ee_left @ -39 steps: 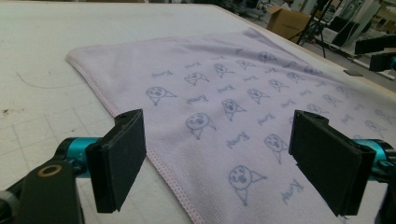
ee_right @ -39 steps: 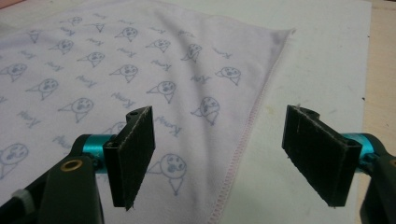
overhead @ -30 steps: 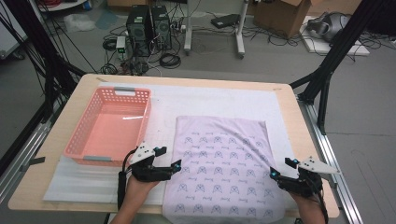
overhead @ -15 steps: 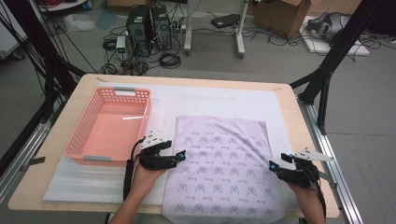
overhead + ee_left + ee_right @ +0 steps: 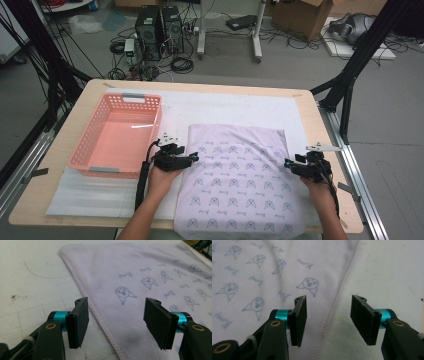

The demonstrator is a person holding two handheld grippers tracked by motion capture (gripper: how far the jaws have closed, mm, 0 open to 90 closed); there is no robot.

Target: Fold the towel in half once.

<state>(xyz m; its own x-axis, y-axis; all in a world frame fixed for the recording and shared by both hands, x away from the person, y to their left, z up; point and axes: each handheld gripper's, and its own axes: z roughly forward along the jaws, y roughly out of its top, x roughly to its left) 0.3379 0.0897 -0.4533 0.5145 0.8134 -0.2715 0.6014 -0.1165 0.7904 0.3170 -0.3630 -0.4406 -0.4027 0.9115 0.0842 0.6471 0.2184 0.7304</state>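
Moved: both grippers have slid inward to the cloth's side hems since a second ago.
Left gripper (image 5: 192, 158): jaws apart, straddling the left hem.
Right gripper (image 5: 287, 163): jaws apart over the right hem.
Cloth (image 5: 240, 185): lilac, printed, flat at lower centre on the white mat (image 5: 235, 107).
Nearby: pink basket (image 5: 89, 142) at left, just beside the left gripper.

The towel (image 5: 240, 185) is soft, matt cloth. The basket (image 5: 117, 135) is shiny plastic, and the table (image 5: 320, 130) is smooth wood.
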